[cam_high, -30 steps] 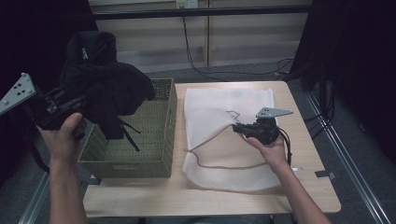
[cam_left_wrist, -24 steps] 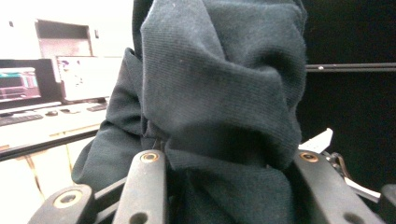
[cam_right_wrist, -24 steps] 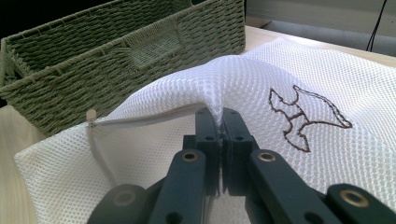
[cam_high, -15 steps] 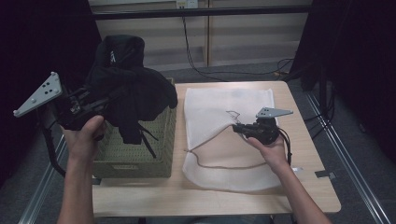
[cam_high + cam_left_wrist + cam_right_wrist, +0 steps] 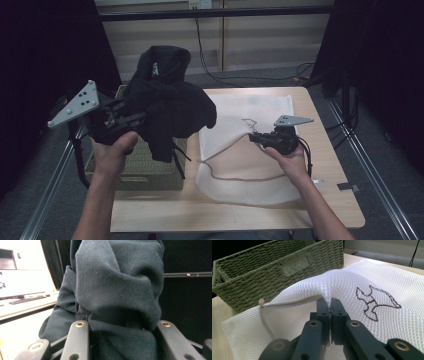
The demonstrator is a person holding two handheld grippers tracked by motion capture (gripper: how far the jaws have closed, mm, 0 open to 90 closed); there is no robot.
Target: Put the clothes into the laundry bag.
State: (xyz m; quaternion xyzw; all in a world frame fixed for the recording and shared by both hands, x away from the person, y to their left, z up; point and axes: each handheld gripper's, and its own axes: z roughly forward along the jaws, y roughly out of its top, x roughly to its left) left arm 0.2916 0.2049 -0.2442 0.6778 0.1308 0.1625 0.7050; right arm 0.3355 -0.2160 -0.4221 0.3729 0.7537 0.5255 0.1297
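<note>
Now, left claw (image 5: 131,116): squeezes black top (image 5: 167,102), up left of bag.
Right claw (image 5: 330,305): pinches white net bag (image 5: 250,145) shut tight.

free: table edge (image 5: 235,217) near person | blocked: basket (image 5: 145,172) left, mesh bag (image 5: 240,150) centre

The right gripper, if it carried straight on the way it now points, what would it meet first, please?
The right gripper is shut on a raised fold of the white mesh laundry bag. Straight ahead lies more of that mesh; beyond it, probably the green woven basket, though the depth is hard to judge.
</note>
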